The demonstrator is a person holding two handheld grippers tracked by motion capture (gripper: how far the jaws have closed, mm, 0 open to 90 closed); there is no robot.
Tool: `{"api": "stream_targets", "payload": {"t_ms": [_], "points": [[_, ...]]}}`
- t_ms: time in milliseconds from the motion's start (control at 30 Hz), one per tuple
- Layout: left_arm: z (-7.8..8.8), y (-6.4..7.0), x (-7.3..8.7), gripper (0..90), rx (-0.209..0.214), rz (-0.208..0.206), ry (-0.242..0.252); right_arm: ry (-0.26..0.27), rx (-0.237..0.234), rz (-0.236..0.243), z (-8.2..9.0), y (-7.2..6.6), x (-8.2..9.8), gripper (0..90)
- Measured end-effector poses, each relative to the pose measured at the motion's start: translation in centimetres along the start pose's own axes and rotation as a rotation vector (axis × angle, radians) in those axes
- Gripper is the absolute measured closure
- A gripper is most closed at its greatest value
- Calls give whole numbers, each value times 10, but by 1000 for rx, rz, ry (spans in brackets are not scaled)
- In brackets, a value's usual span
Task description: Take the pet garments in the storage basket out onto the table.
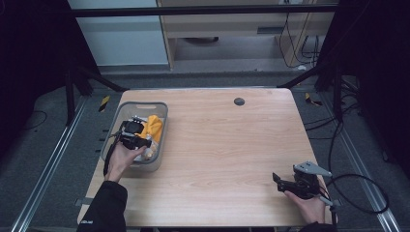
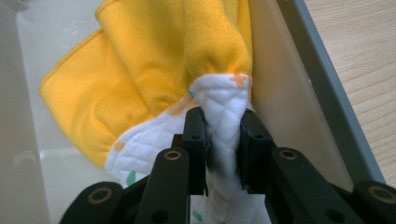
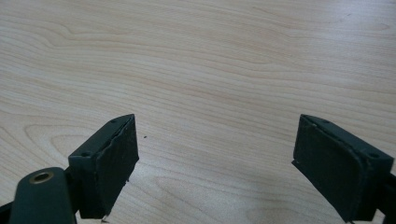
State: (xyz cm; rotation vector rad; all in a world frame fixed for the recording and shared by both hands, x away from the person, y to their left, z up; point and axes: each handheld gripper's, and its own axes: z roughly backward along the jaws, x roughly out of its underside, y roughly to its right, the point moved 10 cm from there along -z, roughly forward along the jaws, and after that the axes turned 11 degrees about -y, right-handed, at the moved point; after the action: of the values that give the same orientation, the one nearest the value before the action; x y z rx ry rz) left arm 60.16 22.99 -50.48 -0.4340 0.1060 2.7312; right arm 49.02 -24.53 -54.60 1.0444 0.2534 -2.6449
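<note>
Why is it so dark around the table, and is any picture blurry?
High view: light falls on the table, surroundings stay black. Left gripper view: the cloth is sharp, the near hand-held gripper parts soft. Right gripper view: even light, no glare.

Lab: framed test table (image 1: pixel 217 145), cables (image 1: pixel 360 193)

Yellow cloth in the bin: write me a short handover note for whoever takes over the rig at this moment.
Left gripper: inside the grey bin at the table's left, jaws shut on a bunched fold of the white quilted cloth.
Right gripper: open, holding nothing, low over bare table at the near right.
Things: the yellow cloth lies in the bin, against the white quilted cloth.
Done: grip on the cloth taken.
Left: probably lifting the cloth out of the bin; nothing is on the tabletop yet.
</note>
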Motion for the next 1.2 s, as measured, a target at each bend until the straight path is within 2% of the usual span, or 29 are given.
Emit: {"api": "stream_targets", "payload": {"t_ms": [300,467,567,733,1200], "points": [[6,-4,1,812,-12,-3,0,3,2,1,0,1,0,138],[13,-6,1,818,-15,-3,24,3,4,5,0,1,0,138],[20,-8,0,821,-10,9,53,2,3,1,0,1,0,138],[32,-11,0,823,-5,12,74,3,4,2,0,1,0,138],[68,-9,-2,828,-15,-31,111,4,6,4,0,1,0,137]]}}
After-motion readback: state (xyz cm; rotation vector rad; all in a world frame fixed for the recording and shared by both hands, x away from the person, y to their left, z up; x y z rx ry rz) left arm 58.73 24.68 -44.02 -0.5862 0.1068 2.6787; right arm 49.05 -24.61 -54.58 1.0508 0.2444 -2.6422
